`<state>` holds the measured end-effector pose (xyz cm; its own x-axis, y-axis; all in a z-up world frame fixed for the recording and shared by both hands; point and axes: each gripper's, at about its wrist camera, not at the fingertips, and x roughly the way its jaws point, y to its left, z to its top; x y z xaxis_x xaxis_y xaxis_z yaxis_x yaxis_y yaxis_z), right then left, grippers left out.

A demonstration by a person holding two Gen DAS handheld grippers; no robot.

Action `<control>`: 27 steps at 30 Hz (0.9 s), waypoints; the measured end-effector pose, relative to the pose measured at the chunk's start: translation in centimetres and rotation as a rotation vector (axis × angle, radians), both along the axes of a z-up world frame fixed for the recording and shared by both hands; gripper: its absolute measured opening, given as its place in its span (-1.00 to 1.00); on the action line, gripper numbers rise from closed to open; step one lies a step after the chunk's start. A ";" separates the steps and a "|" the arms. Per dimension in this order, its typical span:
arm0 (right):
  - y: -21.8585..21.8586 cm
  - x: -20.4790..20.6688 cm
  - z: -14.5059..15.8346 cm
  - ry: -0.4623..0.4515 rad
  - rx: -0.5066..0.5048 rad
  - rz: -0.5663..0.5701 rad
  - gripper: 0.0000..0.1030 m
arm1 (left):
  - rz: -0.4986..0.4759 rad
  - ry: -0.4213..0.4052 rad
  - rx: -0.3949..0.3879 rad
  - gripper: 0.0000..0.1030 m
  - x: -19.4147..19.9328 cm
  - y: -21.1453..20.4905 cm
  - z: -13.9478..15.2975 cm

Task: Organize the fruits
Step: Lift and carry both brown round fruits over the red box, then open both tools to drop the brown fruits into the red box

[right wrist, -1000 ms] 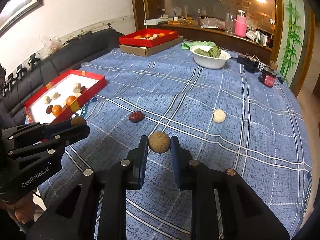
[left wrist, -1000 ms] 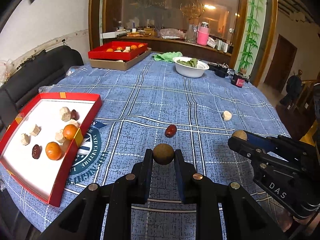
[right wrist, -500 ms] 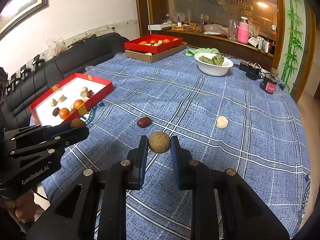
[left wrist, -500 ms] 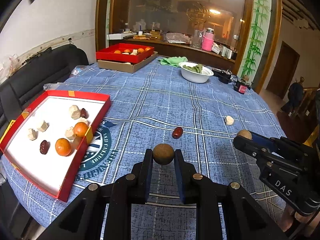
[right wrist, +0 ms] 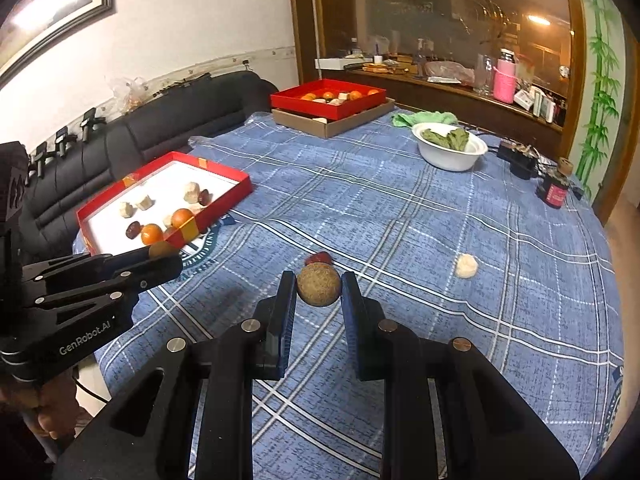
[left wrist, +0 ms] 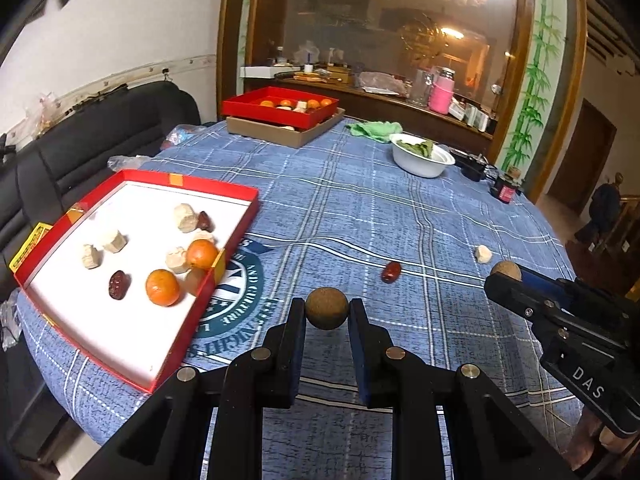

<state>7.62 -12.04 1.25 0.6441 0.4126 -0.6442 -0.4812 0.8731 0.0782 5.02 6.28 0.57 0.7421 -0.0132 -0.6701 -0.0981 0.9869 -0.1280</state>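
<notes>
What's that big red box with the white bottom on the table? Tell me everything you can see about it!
The red box is a shallow, open tray that looks like cardboard, with low red walls, a white floor and yellow tape at some edges. It lies flat on the blue checked tablecloth, near the table's edge by the black sofa. Inside lie two oranges, two dark red dates and several pale chunks. No gripper touches it.

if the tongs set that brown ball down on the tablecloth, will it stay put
Probably not. The brown ball looks fully round, so it may roll on the flat tablecloth. Its matte, rough-looking skin might slow it. The near red tray has raised walls that would likely stop it.
</notes>
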 end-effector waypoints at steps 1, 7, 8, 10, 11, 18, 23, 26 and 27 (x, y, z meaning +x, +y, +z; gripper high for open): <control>0.3 0.0 0.0 0.000 0.000 0.005 -0.58 | 0.006 0.001 -0.001 -0.61 0.0 0.3 0.0; 2.3 0.2 0.1 0.001 0.001 0.047 -0.58 | 0.056 0.002 -0.007 -0.60 -0.2 2.5 -0.2; 2.7 0.3 0.2 0.000 0.003 0.056 -0.58 | 0.066 0.001 -0.008 -0.61 -0.2 2.9 -0.1; 3.6 0.4 0.3 -0.002 0.005 0.071 -0.58 | 0.097 -0.002 -0.013 -0.61 -0.2 4.3 0.0; 4.2 0.5 0.4 -0.004 0.006 0.084 -0.58 | 0.113 -0.002 -0.013 -0.61 -0.2 5.0 0.0; 9.0 1.5 1.1 -0.009 0.023 0.166 -0.58 | 0.256 0.013 -0.015 -0.61 0.7 10.8 0.1; 13.5 2.4 1.1 -0.005 0.029 0.236 -0.58 | 0.359 0.028 -0.009 -0.61 1.2 14.8 -0.3; 16.4 3.2 0.8 0.006 0.033 0.276 -0.57 | 0.403 0.052 -0.005 -0.61 1.6 16.4 -0.9; 17.1 3.3 0.7 0.009 0.032 0.285 -0.57 | 0.415 0.065 -0.006 -0.61 1.9 16.9 -1.3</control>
<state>10.96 5.02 1.92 0.4936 0.5964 -0.6330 -0.7063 0.6996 0.1084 6.96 23.22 -0.68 0.6415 0.2738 -0.7166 -0.4951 0.8613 -0.1142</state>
